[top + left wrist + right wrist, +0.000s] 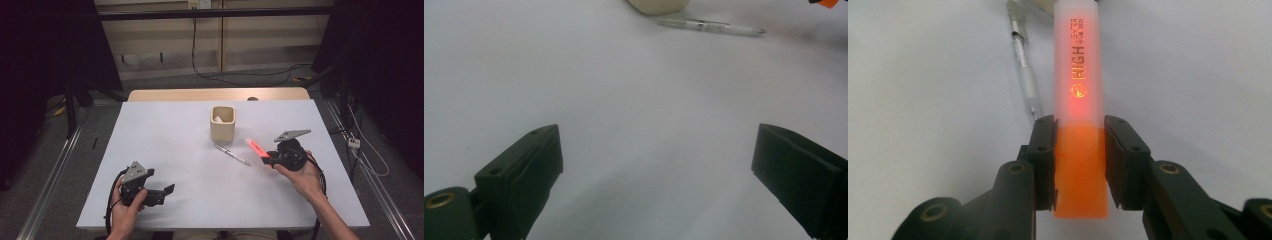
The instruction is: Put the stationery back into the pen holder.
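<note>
We are gripping the orange highlighter point(1081, 130) in the right gripper point(1080, 160), jaws clamped on its stiff, light, slick barrel, near the tabletop's right edge; the left gripper point(659, 175) is gaping empty.

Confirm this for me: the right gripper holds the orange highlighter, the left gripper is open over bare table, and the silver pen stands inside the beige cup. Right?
Not quite. The silver pen lies flat on the table in front of the beige cup, not inside it, as the high view shows. The rest holds: the right gripper is shut on the orange highlighter, and the left gripper is open over bare table.
</note>
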Demonstrator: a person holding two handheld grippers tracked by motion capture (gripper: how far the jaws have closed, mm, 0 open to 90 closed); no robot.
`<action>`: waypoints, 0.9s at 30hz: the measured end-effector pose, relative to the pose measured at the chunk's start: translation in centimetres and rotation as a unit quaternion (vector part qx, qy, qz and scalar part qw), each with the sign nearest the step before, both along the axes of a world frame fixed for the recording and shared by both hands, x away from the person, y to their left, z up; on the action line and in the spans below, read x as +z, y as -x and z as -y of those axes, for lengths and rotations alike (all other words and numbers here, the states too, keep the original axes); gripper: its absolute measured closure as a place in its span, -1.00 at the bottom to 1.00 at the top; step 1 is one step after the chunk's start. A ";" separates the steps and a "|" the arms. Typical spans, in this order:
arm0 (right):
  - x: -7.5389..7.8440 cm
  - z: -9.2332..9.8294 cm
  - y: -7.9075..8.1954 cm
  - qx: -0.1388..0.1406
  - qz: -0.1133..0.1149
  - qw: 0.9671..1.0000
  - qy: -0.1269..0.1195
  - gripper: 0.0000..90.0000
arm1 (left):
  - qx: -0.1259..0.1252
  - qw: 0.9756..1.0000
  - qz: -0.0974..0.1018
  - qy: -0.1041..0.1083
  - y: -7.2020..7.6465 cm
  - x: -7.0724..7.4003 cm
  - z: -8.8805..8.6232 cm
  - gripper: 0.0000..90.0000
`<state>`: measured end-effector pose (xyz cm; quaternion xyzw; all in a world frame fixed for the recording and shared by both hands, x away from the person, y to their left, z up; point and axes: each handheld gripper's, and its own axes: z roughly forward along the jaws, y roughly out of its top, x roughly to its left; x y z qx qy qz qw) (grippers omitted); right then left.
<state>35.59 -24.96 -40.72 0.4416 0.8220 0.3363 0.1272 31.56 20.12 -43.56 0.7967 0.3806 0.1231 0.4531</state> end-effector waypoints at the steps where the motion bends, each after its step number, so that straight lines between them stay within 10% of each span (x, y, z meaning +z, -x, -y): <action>1: 0.1 -0.2 0.1 0.002 0.000 1.000 0.000 0.51 | 0.000 1.000 0.001 -0.002 0.0 0.0 0.0 -0.86; 15: -0.2 -2.8 0.9 0.053 -0.023 0.998 -0.005 0.51 | -0.030 0.996 0.045 -0.066 0.5 0.5 1.4 -0.85; 27: -0.1 -4.6 0.7 0.088 -0.024 0.996 0.000 0.51 | -0.057 0.992 0.086 -0.078 0.0 0.9 3.5 -0.87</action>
